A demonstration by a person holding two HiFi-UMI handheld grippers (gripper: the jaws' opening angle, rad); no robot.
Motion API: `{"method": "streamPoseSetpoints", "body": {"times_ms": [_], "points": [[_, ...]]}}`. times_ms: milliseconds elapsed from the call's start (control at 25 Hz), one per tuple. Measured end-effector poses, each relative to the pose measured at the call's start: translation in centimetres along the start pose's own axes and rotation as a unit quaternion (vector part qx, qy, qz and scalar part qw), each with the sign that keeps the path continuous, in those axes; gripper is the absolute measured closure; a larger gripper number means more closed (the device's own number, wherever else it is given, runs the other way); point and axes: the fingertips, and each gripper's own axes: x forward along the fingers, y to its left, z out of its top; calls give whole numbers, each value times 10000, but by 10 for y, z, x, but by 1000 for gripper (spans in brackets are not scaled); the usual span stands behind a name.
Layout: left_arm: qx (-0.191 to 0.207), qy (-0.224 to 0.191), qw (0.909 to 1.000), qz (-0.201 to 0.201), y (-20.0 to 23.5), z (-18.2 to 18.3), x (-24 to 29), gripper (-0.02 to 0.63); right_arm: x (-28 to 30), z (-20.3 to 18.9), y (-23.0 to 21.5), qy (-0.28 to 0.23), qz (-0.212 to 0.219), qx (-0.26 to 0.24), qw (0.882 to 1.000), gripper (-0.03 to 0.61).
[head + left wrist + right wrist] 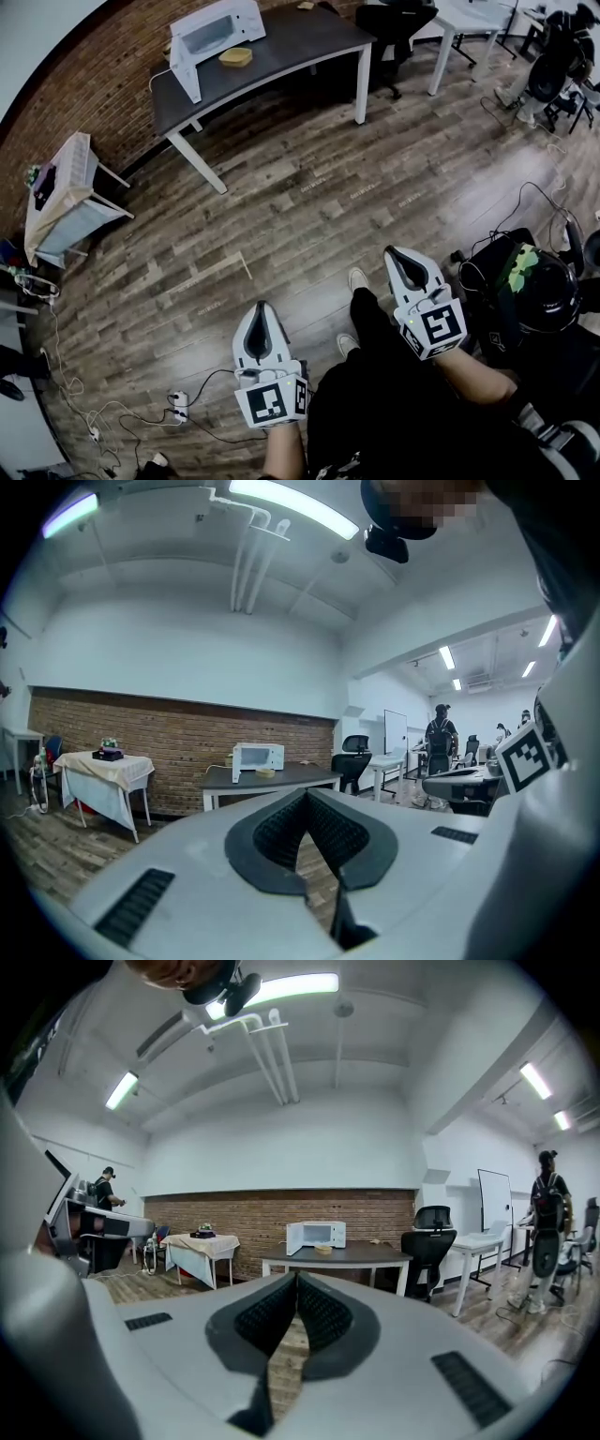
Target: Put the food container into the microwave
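A white microwave (217, 33) stands with its door swung open on a dark table (291, 58) by the brick wall, far across the room. A tan food container (236, 56) lies on the table just in front of the microwave. The same microwave (317, 1235) and container (323, 1250) show small in the right gripper view, and the microwave (258, 757) also in the left gripper view. My left gripper (262, 307) and right gripper (391, 250) are held low over the wooden floor near the person's legs. Both are shut and empty.
A small table with a white cloth (61, 192) stands at the left wall. A black office chair (394, 23) and a white desk (469, 19) sit right of the dark table. Cables and a power strip (178, 405) lie on the floor; black gear (534, 291) sits at right.
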Motion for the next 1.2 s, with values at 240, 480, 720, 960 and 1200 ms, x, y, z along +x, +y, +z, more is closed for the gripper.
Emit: {"method": "streamPoseSetpoints", "body": {"times_ms": [240,480,720,960,1200], "points": [[54,68,9995,294,25,3,12,611,43,6,0,-56,124,134,9998,514],[42,78,9992,388,37,7,40,611,78,8,-2,-23,286,125,9995,514],[5,100,9988,474,45,13,75,611,113,14,-16,43,407,117,9991,514],[28,174,9984,529,49,22,114,611,149,24,-36,73,476,145,9987,514],[131,140,9989,424,41,35,160,611,177,32,-67,48,424,201,9989,514]]}}
